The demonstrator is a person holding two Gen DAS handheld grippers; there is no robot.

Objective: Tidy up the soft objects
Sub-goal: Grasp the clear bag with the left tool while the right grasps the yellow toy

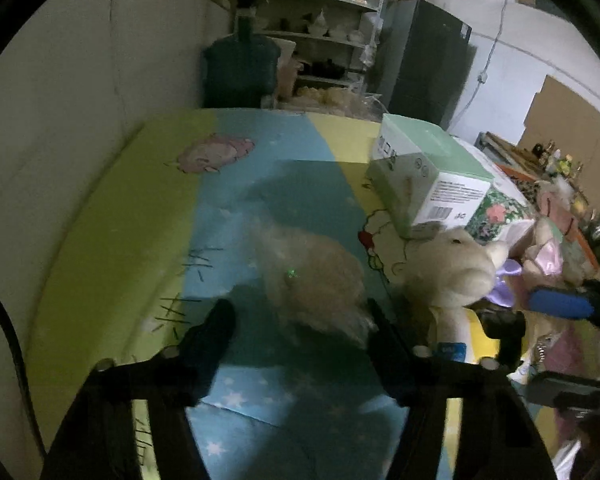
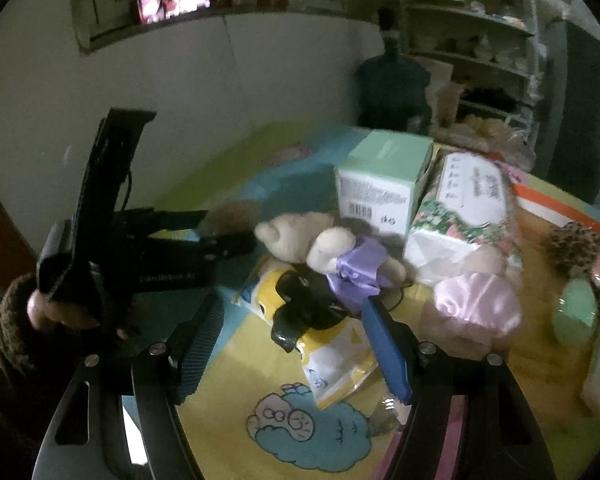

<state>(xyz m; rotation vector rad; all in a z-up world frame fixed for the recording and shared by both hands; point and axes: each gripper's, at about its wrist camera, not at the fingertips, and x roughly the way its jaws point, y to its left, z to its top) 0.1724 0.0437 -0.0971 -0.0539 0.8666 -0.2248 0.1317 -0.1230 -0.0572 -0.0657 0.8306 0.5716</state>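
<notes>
On the cartoon play mat (image 1: 132, 216) we've got a fluffy tan toy (image 1: 312, 276) lying just ahead of our left gripper (image 1: 300, 316), whose fingers stand wide apart with nothing between them; the toy's near end sits right by the right-hand fingertip. Beside it, a cream teddy bear (image 2: 300, 240) in a purple dress lies on its side, next to a black-and-yellow packet (image 2: 300, 312). Our right gripper (image 2: 292, 312) hovers over that packet, blue pads spread open, nothing held. Behind the bear stands a green-and-white box (image 2: 380, 184), with a flowered tissue pack (image 2: 464, 216) touching it, and a pink satin toy (image 2: 472, 308) just in front of that pack.

We judge this as the reach-in stage: nothing grasped, the soft things not yet gathered (where they're meant to go, we can't tell). Next for the left: ease forward so the fluffy toy sits between the fingers, then squeeze gently, since plush will squash and slip.
</notes>
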